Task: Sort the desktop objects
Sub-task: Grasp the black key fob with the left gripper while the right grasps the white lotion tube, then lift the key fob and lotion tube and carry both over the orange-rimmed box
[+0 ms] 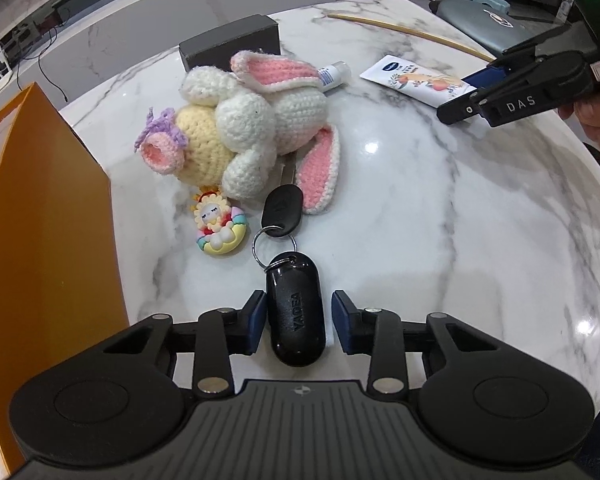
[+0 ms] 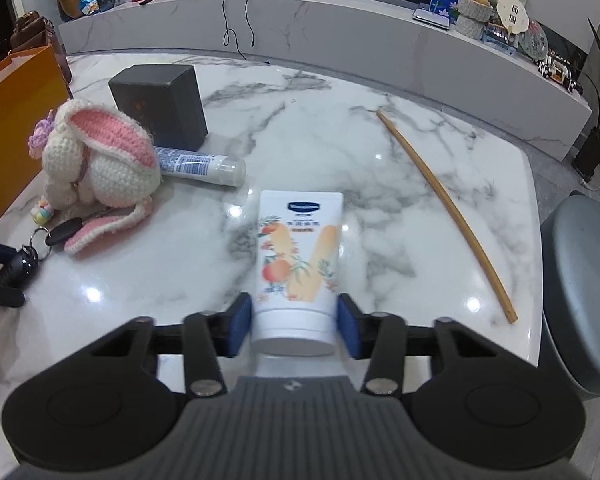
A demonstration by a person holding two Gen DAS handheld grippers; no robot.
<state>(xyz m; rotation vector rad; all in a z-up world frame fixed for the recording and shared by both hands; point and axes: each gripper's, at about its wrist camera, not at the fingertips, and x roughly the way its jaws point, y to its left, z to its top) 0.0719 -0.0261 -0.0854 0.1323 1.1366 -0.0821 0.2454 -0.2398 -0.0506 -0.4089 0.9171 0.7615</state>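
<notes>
My left gripper (image 1: 299,322) straddles a glossy black oval key fob (image 1: 296,308); the left blue pad touches its side, the right pad stands just clear, so I count the jaws as not yet gripping. A steel ring (image 1: 274,246) links the fob to a smaller black key (image 1: 282,210) at twelve o'clock of it. At eleven o'clock lies a rubbery pastel sun charm (image 1: 218,228), and beyond that a knitted white bunny (image 1: 256,128) with pink-lined ears, soft and lumpy, lying on its side.

My right gripper (image 2: 295,326) is clamped on a smooth white lotion tube (image 2: 298,264) printed with peaches, both blue pads pressing near its cap end; the tube looks raised off the table.

The table (image 2: 400,208) is polished white marble with grey veins, throwing back ceiling lights. At ten o'clock from the tube lies a small white cylindrical tube (image 2: 202,166), partly tucked under the bunny's ear, and behind it a matte black box (image 2: 160,106). A thin, curved bamboo stick (image 2: 448,212) lies at two o'clock. An orange paper bag (image 1: 48,264) stands open at the left edge. A marble-fronted counter (image 2: 340,36) cluttered with ornaments rings the room.
</notes>
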